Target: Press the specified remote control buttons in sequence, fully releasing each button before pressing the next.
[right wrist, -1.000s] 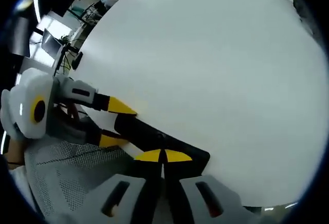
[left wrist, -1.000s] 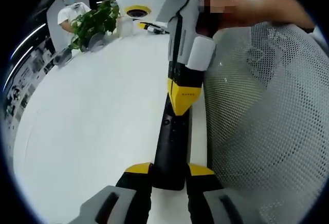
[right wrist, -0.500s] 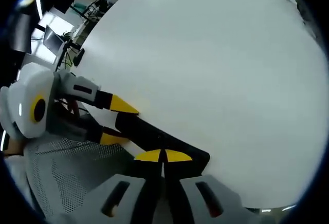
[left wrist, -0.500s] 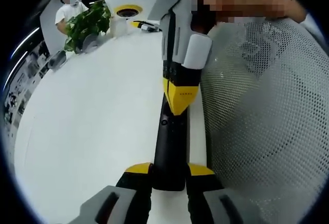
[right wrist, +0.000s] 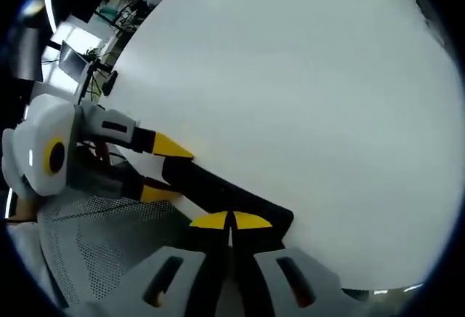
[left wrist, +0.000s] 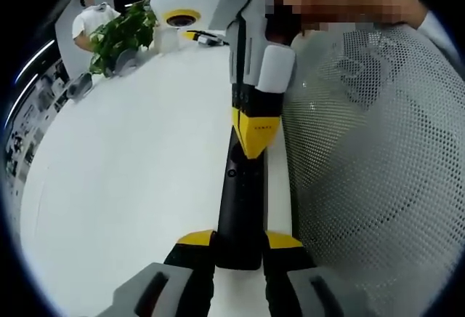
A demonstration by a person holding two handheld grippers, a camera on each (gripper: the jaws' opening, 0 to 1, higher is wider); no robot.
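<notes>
Remote [left wrist: 240, 208]: a long black body lying on the white table [left wrist: 131, 171], close to the table edge beside a white mesh fabric [left wrist: 370, 164]. Left gripper [left wrist: 240, 243]: jaws clamped on the near end of the remote, one yellow tip on each side. Right gripper [right wrist: 231, 220]: jaws closed together, tips resting on the remote's top face, apparently over a button, though contact cannot be confirmed. In the left gripper view it comes down from above. A potted plant [left wrist: 120, 33] stands at the far table edge.
</notes>
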